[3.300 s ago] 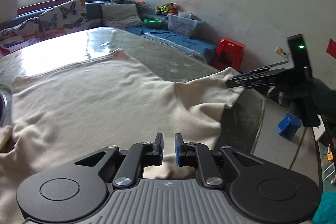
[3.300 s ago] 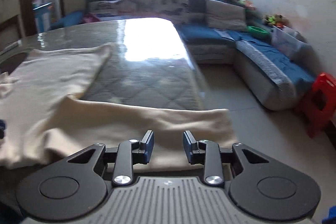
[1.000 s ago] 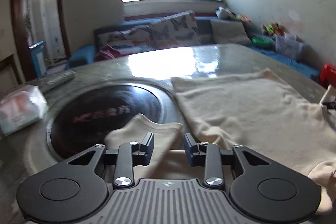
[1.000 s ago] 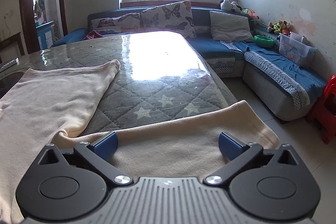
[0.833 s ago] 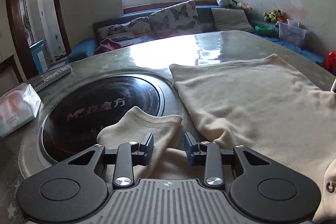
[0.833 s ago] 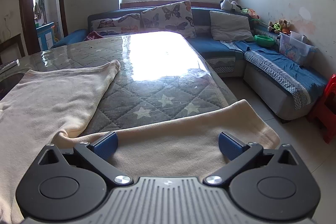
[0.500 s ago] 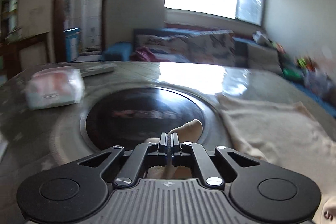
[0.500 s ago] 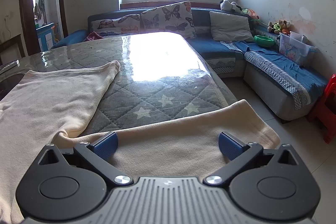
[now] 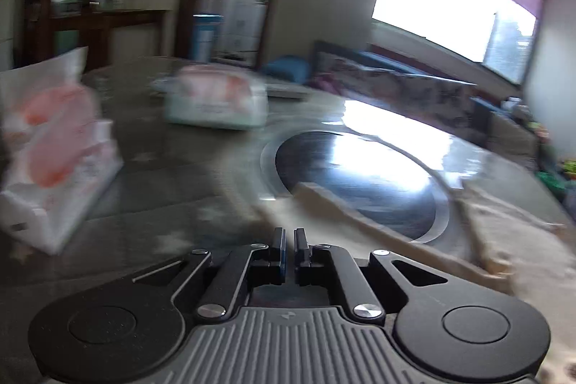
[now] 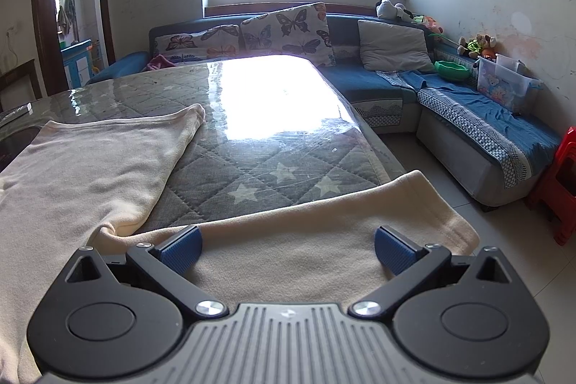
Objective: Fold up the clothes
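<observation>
Left wrist view was motion-blurred. Left gripper (image 9: 289, 240) had its jaws nearly together with a thin gap; whether any cloth was pinched between them couldn't be told. Just ahead and to its right, a strip of the cream garment (image 9: 360, 222) ran diagonally across the edge of the round black cooktop (image 9: 360, 182) set into the table (image 9: 172, 204). More cream cloth lay at far right. Two pink-and-white tissue packs stood in the way on the left side: one close at far left (image 9: 54, 161), another further back (image 9: 216, 103). Doorway and cabinets behind, all blurred.

Right wrist view was sharp. Right gripper (image 10: 286, 247) was spread wide, blue pads (image 10: 180, 249) apart, sitting over a sleeve-like part of the cream garment (image 10: 306, 240) that reached to the table's right edge. Nothing clamped. The garment's main body lay flat to the left, on the quilted star-pattern cover under clear plastic (image 10: 270, 150). Past the table: blue corner sofa (image 10: 450, 96) with butterfly cushions (image 10: 288, 31), grey pillow (image 10: 394, 45), soft toys, green bowl (image 10: 451, 70), clear storage bin (image 10: 504, 85). Red plastic stool (image 10: 561, 186) on the floor at far right.
</observation>
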Available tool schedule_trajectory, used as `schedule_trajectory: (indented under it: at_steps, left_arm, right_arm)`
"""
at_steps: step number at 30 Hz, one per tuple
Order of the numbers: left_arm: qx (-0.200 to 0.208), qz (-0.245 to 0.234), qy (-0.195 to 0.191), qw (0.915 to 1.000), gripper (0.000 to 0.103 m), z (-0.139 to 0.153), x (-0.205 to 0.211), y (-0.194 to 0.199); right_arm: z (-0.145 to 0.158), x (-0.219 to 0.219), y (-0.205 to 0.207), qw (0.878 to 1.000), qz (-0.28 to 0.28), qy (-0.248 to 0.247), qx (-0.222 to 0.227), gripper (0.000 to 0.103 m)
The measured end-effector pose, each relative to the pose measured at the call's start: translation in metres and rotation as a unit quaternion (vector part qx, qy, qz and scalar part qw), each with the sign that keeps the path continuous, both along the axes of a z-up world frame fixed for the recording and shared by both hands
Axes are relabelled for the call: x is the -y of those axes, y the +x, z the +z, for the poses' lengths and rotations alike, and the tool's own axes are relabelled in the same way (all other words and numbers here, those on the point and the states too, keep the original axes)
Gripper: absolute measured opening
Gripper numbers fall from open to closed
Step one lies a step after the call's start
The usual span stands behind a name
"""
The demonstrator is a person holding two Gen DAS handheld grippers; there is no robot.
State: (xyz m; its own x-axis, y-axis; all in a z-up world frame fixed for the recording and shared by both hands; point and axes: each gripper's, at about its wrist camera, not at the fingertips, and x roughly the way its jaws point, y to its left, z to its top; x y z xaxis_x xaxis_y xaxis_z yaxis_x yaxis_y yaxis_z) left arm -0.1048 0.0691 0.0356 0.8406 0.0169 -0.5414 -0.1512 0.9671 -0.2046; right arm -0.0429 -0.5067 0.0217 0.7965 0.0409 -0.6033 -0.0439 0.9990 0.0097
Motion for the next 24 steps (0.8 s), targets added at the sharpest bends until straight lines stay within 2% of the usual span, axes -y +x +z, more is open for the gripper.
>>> schedule_trajectory:
  at_steps: [5, 9, 10, 12, 14, 15, 18, 21, 24]
  left_arm:
    - [0.006, -0.084, -0.027, 0.9961, 0.006, 0.006, 0.038, 0.006]
    - [0.009, -0.164, -0.016, 0.9862, 0.007, 0.003, 0.092, 0.019]
    - [0.009, -0.178, -0.004, 0.984, 0.008, 0.001, 0.102, 0.022]
    - [-0.004, -0.177, 0.023, 0.9839, 0.008, -0.005, 0.112, 0.03]
    - [-0.027, -0.162, 0.01, 0.9864, 0.007, -0.012, 0.106, 0.038]
    - [-0.027, -0.156, -0.003, 0.9874, 0.007, -0.012, 0.099, 0.038]
    - [-0.035, -0.14, -0.009, 0.9896, 0.007, -0.009, 0.088, 0.038]
    - [-0.035, -0.153, -0.024, 0.9872, 0.008, -0.001, 0.092, 0.037]
    - [-0.03, -0.172, -0.023, 0.9843, 0.008, 0.005, 0.105, 0.047]
  right_arm:
    - [0.0, 0.0, 0.0, 1.0, 0.0, 0.0, 0.0, 0.103]
    - [0.0, 0.0, 0.0, 1.0, 0.0, 0.001, 0.0, 0.103]
    - [0.0, 0.001, 0.0, 1.0, 0.0, 0.002, 0.0, 0.103]
    - [0.0, 0.001, 0.0, 1.0, 0.0, 0.003, 0.001, 0.103]
    - [0.0, 0.001, -0.001, 1.0, 0.0, 0.003, 0.001, 0.103]
    - [0.0, 0.001, -0.001, 1.0, 0.0, 0.003, 0.001, 0.103]
    - [0.001, 0.001, -0.001, 1.0, 0.0, 0.004, 0.001, 0.103]
    - [0.001, 0.002, -0.001, 1.0, 0.0, 0.004, 0.001, 0.103]
    - [0.001, 0.002, -0.001, 1.0, 0.0, 0.005, 0.001, 0.103]
